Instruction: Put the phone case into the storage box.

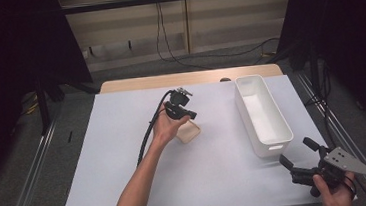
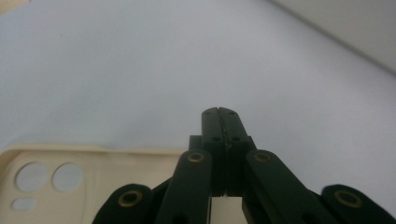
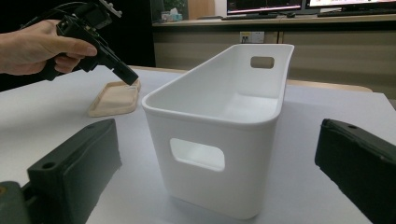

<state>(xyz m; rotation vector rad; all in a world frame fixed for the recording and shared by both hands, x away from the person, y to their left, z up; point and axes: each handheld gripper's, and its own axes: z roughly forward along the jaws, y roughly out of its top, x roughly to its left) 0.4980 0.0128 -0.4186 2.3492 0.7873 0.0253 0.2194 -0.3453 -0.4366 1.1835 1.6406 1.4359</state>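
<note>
The left gripper (image 1: 190, 115) sits near the middle of the white sheet (image 1: 125, 153) that covers the table, held in the person's left hand (image 1: 165, 127) with its black cable trailing back along the forearm. Its jaws are pressed tight together, tip against tip, with nothing visible between the tips; in the left gripper view (image 2: 219, 114) they point out over bare white surface. Directly below and just beside them lies a cream phone case (image 1: 188, 131), flat on the sheet; the left gripper view shows its camera cut-outs (image 2: 49, 177) at the lower left, and a sliver of the case shows through the gap under the closed jaws. From the right gripper view the closed tips (image 3: 130, 78) come down at a slant onto the far edge of the case (image 3: 114, 99), though whether they touch it or hang just above it I cannot tell. To the right stands a long white bin (image 1: 262, 113), upright and with nothing inside it, a handle slot (image 3: 196, 155) cut into its near end. The right gripper (image 1: 296, 159) rests at the table's near right corner in the person's right hand (image 1: 335, 190), well apart from the case, jaws spread wide and holding nothing, framing the bin in its own view
</note>
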